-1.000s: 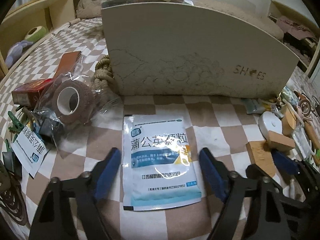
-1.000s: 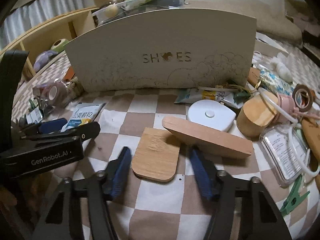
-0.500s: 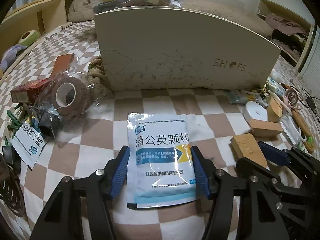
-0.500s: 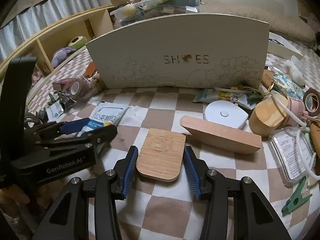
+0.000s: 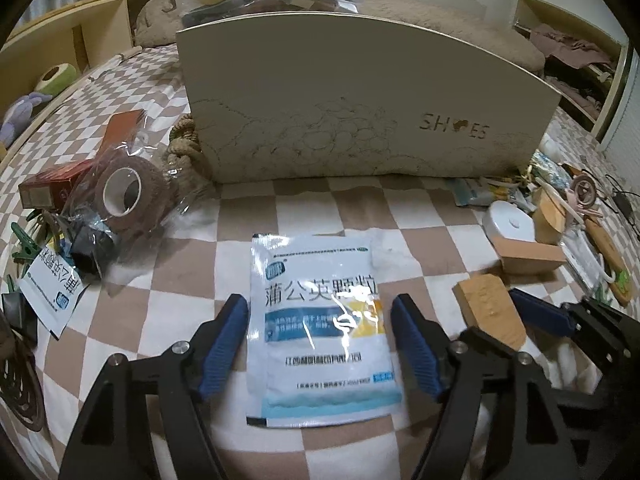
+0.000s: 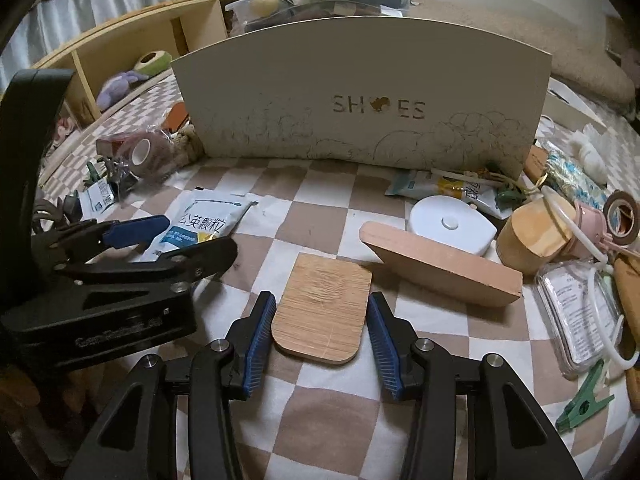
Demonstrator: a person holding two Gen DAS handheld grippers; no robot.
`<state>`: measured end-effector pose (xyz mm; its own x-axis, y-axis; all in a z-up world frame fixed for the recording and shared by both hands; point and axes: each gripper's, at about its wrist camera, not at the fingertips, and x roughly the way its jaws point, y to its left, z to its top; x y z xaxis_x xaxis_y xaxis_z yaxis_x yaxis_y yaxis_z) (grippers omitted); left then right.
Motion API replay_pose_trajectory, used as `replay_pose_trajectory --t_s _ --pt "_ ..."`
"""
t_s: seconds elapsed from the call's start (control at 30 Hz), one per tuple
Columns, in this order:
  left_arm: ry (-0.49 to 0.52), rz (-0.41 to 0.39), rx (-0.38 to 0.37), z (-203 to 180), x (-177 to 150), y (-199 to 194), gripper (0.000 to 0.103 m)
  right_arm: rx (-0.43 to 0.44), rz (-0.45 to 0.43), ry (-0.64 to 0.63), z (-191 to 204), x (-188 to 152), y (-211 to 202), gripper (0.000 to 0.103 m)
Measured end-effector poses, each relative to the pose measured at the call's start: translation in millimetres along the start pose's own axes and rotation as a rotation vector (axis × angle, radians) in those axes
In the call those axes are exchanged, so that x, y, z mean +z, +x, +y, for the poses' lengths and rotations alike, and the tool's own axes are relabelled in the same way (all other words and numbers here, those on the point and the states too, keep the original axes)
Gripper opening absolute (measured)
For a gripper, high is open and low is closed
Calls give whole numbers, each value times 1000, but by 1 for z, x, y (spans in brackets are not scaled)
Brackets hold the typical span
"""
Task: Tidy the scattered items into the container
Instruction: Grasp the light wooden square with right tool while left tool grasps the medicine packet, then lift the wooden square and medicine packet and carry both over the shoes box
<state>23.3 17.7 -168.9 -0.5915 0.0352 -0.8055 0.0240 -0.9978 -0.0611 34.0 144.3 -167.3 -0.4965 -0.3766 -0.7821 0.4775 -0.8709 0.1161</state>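
A white and blue sachet (image 5: 316, 264) with printed characters lies flat on the checked bedcover. My left gripper (image 5: 320, 300) straddles it, and its jaws are opening, with a gap showing between each blue pad and the sachet's edges. A small bamboo tile (image 6: 322, 312) lies to the right, and my right gripper (image 6: 321, 298) is shut on its two sides. Behind both stands the white box marked SHOES (image 6: 360, 80), with only its front wall (image 5: 360, 112) showing and its inside hidden.
Left of the sachet are a bagged brown tape roll (image 5: 124, 196), a red box (image 5: 48, 188) and a second sachet (image 5: 56, 292). On the right lie a wooden block (image 6: 440, 268), a white round case (image 6: 448, 224), a wooden jar (image 6: 532, 236), a clear case (image 6: 580, 312) and a green clip (image 6: 584, 404).
My left jaws closed in against the sachet's sides, then spread apart again; the sachet stays flat. My right jaws narrowed onto the bamboo tile and have held there.
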Motion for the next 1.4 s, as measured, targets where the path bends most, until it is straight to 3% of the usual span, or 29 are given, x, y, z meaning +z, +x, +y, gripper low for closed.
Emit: replay_pose_trajectory --t_s 0.13,0.2,0.5,0.63,1.03,1.4 --pt "-9 0 9 0 3 5 74 10 4 10 -3 0 2 48" --pt "-2 -1 8 0 2 4 65 4 4 -1 -1 0 2 48" --pt "2 -15 -19 -1 -2 -5 54 40 -12 12 -4 1 -4 47" --pt "-17 -23 -5 -1 0 -11 53 60 -32 25 -6 5 -10 47" --pt "-46 -87 -66 2 10 -34 52 97 -106 47 -11 17 -32 47" --pt "-84 -141 -62 13 17 -48 52 82 -151 73 -22 24 -42 47"
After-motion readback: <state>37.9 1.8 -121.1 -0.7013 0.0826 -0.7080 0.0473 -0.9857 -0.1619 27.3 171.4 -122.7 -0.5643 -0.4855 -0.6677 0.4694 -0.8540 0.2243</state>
